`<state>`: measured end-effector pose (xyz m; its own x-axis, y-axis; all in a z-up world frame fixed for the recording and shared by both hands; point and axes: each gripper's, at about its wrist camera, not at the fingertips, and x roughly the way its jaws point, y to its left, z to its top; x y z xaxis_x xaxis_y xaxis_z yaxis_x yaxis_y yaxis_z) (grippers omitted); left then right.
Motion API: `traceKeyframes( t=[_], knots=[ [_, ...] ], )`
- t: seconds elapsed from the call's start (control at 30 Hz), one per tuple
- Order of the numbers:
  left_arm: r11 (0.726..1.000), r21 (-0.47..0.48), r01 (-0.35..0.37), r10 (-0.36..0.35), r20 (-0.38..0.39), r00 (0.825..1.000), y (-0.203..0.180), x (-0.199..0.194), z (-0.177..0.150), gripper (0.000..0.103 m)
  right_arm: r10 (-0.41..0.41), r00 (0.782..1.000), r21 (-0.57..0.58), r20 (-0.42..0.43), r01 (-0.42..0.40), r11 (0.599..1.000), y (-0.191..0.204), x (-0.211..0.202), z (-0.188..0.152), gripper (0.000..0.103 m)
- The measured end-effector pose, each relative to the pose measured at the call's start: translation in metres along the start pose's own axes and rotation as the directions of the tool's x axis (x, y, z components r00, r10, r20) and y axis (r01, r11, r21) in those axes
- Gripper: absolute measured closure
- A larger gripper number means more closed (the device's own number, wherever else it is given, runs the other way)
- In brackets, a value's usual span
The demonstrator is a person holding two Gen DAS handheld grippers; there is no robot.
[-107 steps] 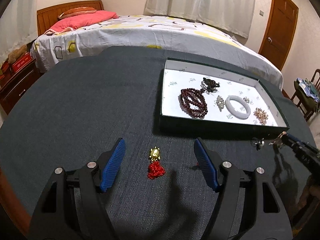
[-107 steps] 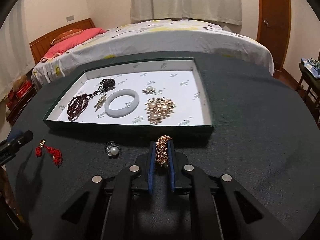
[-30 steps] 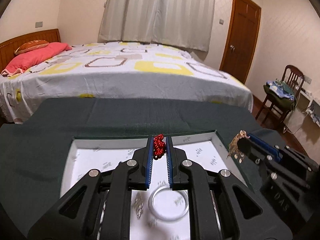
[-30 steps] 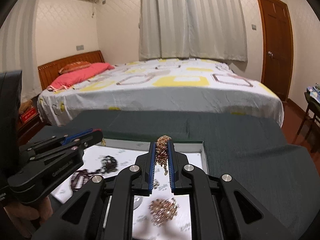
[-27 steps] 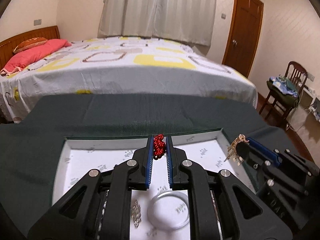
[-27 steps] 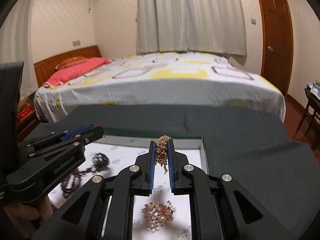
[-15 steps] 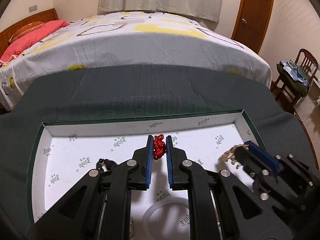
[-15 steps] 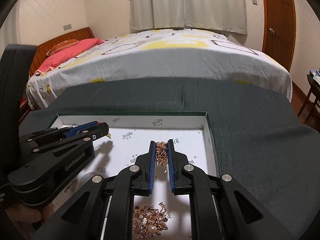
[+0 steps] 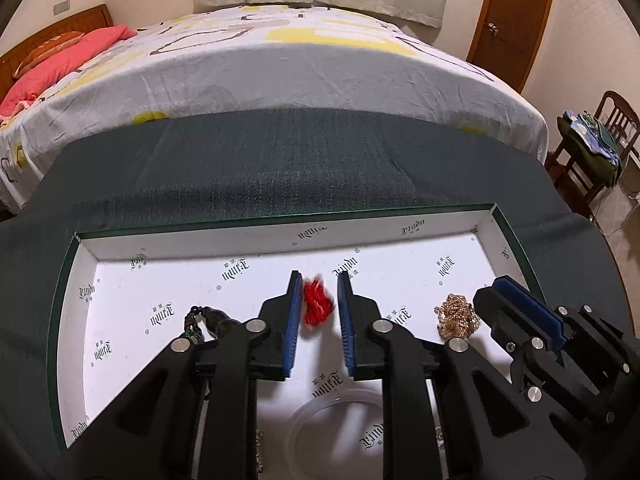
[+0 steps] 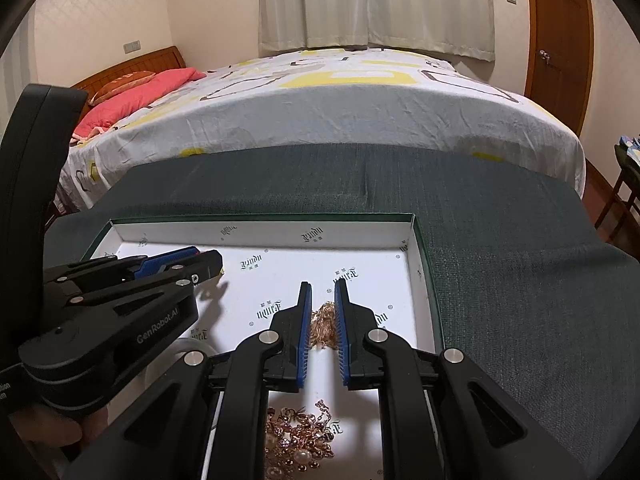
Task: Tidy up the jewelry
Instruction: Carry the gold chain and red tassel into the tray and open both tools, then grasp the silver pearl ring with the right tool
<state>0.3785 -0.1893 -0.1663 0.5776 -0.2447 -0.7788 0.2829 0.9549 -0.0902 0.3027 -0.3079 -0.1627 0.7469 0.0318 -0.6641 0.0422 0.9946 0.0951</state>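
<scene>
A green-rimmed tray [image 9: 280, 222] with a white printed floor lies on the dark cloth. My left gripper [image 9: 319, 280] is open over it; the red tassel charm [image 9: 318, 308] sits blurred between its blue pads, free of them. My right gripper [image 10: 323, 285] is open too; the gold chain piece [image 10: 324, 330] lies on the tray floor [image 10: 280, 276] between its fingers. That chain also shows in the left wrist view [image 9: 458, 320], in front of the right gripper [image 9: 510, 296]. The left gripper shows in the right wrist view [image 10: 200, 258].
In the tray lie a white bangle [image 9: 340, 412], a dark bead strand [image 9: 204, 318] and a gold pearl brooch [image 10: 298, 446]. A bed [image 9: 280, 72] stands behind the table. A chair with clothes [image 9: 592, 144] and a door [image 9: 516, 12] are at the right.
Both grippers have lowered further into the tray and opened. The red tassel charm and the gold chain piece have been let go onto the tray floor.
</scene>
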Motion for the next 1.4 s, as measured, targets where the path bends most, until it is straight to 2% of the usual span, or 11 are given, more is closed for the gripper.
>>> traceKeyframes(
  t=[0.07, 0.2, 0.27, 0.3, 0.37, 0.4, 0.47, 0.6, 0.87, 1.07, 1.4],
  knots=[
    [1.000, -0.003, 0.000, 0.000, -0.001, 1.000, 0.000, 0.000, 0.000, 0.081, 0.001, 1.000, -0.003, -0.005, -0.001, 1.000, 0.001, 0.000, -0.001, 0.091],
    [1.000, -0.010, -0.007, 0.007, 0.008, 1.000, 0.000, -0.002, -0.001, 0.058, 0.001, 1.000, 0.004, -0.011, -0.001, 1.000, -0.001, 0.001, -0.003, 0.090],
    [1.000, -0.009, -0.010, 0.010, 0.014, 1.000, 0.000, -0.003, -0.001, 0.052, -0.002, 1.000, 0.014, -0.017, 0.002, 1.000, -0.003, 0.003, -0.004, 0.088],
    [1.000, -0.009, -0.012, 0.012, 0.017, 1.000, 0.000, -0.004, -0.002, 0.050, -0.001, 1.000, 0.019, -0.019, 0.001, 1.000, -0.004, 0.003, -0.005, 0.083],
    [1.000, -0.007, -0.014, 0.015, 0.023, 1.000, -0.001, -0.005, -0.002, 0.043, 0.000, 1.000, 0.029, -0.015, 0.001, 1.000, -0.006, 0.003, -0.006, 0.058],
    [1.000, -0.010, -0.017, 0.017, 0.031, 0.999, 0.000, -0.006, -0.002, 0.038, -0.004, 1.000, 0.029, -0.005, 0.004, 1.000, -0.006, 0.000, -0.006, 0.056],
    [1.000, -0.011, -0.023, 0.023, 0.050, 0.998, 0.000, -0.010, -0.002, 0.033, -0.014, 1.000, 0.018, 0.009, 0.014, 1.000, -0.004, -0.004, -0.006, 0.048],
    [0.999, -0.024, -0.032, 0.034, 0.064, 0.997, 0.003, -0.018, -0.004, 0.025, -0.016, 1.000, 0.021, 0.019, 0.016, 1.000, -0.003, -0.010, -0.006, 0.047],
    [0.999, -0.014, -0.030, 0.032, 0.142, 0.989, 0.006, -0.058, -0.012, 0.014, -0.030, 0.995, 0.024, 0.092, 0.028, 0.999, 0.003, -0.049, -0.012, 0.044],
    [0.998, -0.045, -0.045, 0.054, 0.215, 0.975, 0.018, -0.104, -0.036, 0.013, -0.023, 0.990, 0.046, 0.138, 0.017, 0.999, 0.006, -0.085, -0.027, 0.043],
    [0.990, -0.101, -0.099, 0.125, 0.298, 0.946, 0.049, -0.168, -0.084, 0.013, -0.019, 0.989, 0.030, 0.143, 0.015, 0.999, 0.018, -0.123, -0.064, 0.043]
  ],
)
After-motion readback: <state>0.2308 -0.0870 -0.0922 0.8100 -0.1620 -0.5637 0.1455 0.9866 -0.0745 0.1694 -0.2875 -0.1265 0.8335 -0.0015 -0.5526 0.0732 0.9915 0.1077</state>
